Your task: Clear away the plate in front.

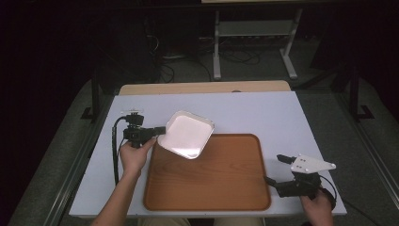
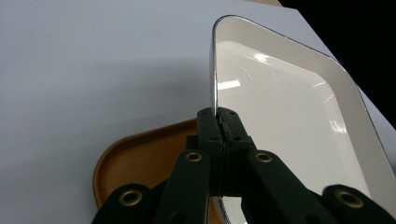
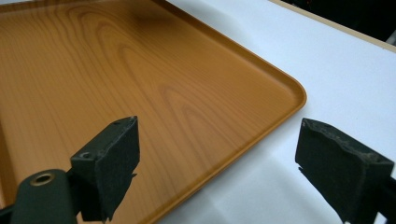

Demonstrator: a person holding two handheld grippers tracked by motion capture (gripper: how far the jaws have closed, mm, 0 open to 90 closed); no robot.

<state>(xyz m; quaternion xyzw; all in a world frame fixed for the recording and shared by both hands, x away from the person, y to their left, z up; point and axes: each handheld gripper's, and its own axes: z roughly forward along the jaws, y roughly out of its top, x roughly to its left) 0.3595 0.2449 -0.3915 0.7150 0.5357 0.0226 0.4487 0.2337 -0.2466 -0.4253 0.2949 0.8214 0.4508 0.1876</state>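
A: One white dish (image 1: 187,134), pinched by its rim in the left claw (image 1: 160,131), tilted over the far-left corner of the wooden tray (image 1: 221,188) on the desk (image 1: 263,113).

B: Right claw (image 1: 275,169) sits wide open, holding nothing, at the tray's right edge. Probably best to level the dish before lowering, so it doesn't slip.

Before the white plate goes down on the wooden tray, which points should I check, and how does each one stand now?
1. Left tool clamped on the white plate rim: ok.
2. Plate partly over the wooden tray: ok.
3. Plate level: not ok, it is tilted.
4. Tray surface free for the plate: ok.
5. Right tool away from the plate, jaws open: ok.
6. Plate underside clean: cannot tell.
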